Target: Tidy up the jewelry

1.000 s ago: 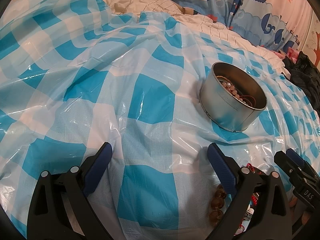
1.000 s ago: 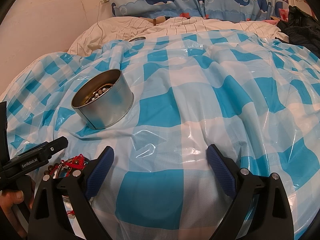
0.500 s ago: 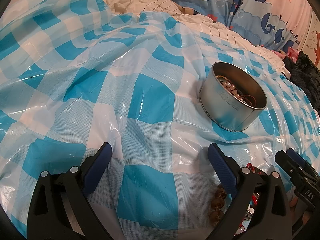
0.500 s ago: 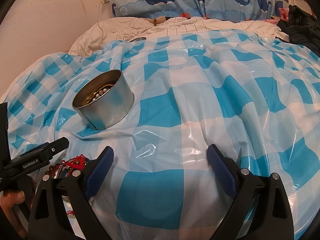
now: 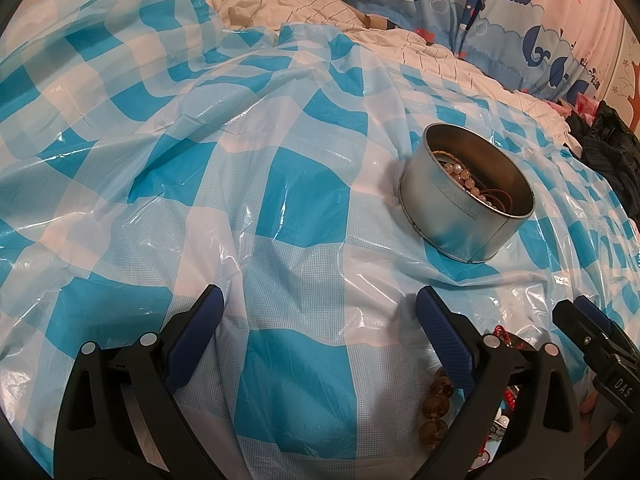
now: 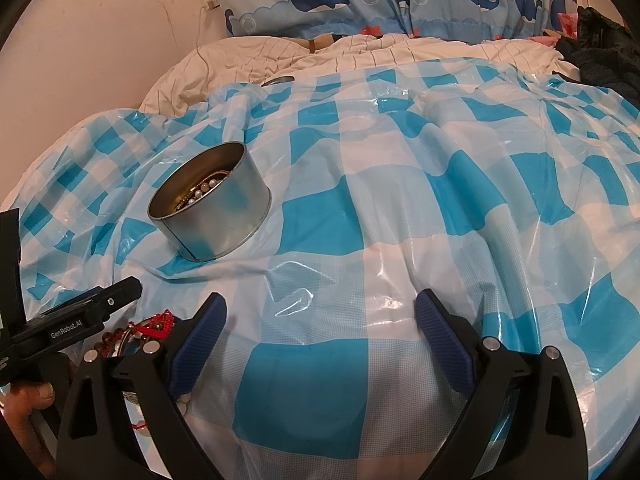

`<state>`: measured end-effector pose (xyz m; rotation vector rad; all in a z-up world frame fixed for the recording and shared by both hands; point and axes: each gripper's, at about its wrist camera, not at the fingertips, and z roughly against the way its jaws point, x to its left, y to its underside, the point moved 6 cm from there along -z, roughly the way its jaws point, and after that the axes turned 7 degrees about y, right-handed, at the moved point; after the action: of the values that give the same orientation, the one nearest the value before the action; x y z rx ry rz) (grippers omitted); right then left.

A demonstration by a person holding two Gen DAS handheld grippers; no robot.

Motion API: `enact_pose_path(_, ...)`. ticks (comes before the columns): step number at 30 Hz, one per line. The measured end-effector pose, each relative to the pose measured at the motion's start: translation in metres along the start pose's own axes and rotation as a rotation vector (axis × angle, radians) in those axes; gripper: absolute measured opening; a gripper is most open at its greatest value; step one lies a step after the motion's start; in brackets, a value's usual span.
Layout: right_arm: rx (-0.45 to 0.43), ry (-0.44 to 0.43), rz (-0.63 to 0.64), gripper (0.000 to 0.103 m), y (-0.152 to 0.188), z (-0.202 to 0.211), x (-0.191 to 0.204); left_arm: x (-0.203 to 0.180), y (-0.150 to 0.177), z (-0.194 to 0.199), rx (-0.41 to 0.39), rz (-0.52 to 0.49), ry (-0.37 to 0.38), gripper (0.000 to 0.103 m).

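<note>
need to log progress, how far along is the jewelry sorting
Partly done. The round metal tin already holds a pearl strand and reddish cords. Nothing is in hand: the left gripper and right gripper are both open and empty. Left to move: the amber bead bracelet and red knotted cord piece, lying on the checked cloth between the grippers.

- The bed (image 6: pixel 256 60) under my claws wears a cream striped sheet, and a crinkled blue-and-white checked plastic cover (image 5: pixel 296 184) is spread over that.
- From my left claw's view, a round metal tin (image 5: pixel 466 204) sits on the cover at two o'clock, beads showing inside.
- At five o'clock, loose jewelry (image 5: pixel 436 404) lies on the cover: amber beads, red cord.
- Dark clothing (image 5: pixel 612 152) is heaped at three o'clock.
</note>
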<state>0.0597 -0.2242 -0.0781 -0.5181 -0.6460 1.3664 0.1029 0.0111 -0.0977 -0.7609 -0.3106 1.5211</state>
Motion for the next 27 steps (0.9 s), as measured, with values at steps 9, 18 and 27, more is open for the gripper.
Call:
enact_pose_path(9,-0.002,-0.011,-0.005,0.093,-0.0005,0.0005,0.0044,-0.0002,0.0004,0.0003,0.0,-0.001,-0.001,0.093)
enact_pose_path(18,-0.002,-0.011,-0.006,0.093,-0.0002,0.0007,0.0035,-0.0007,0.0006,0.0003,0.002,-0.001,-0.004,0.093)
enact_pose_path(27,-0.002,-0.013,-0.007,0.093,-0.0003,0.0006,0.003,-0.0005,0.0009,0.0007,0.003,-0.001,-0.005,0.093)
